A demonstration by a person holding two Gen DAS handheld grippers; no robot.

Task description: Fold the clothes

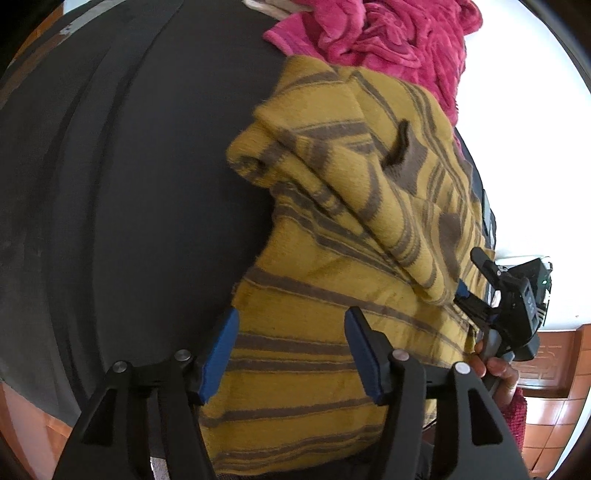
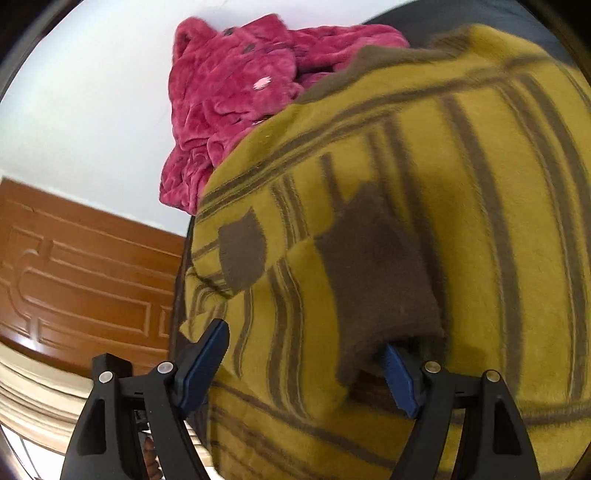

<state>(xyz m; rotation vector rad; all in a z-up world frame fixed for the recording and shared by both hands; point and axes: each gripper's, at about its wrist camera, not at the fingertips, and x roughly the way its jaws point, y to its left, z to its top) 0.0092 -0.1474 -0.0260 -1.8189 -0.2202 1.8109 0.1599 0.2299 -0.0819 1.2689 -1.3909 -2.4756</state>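
Note:
A mustard-yellow garment (image 1: 332, 236) with brown stripes lies bunched on the black table (image 1: 129, 184). My left gripper (image 1: 291, 350) hovers over its near striped part. The blue pads (image 1: 218, 354) stand apart and do not press the cloth. At the garment's right edge a hand holds my right gripper (image 1: 471, 275), its fingers spread. In the right wrist view the yellow garment (image 2: 406, 221) fills the picture. My right gripper (image 2: 301, 369) is open around a bulge of cloth, and a brown fold hangs over its right pad (image 2: 400, 380).
A pink fleece garment (image 1: 388, 33) lies crumpled at the far end of the table, touching the yellow one; it shows as pink fleece (image 2: 236, 96) in the right wrist view too. A carved wooden door (image 2: 74, 266) and tiled floor (image 1: 546, 424) lie beyond the table's edge.

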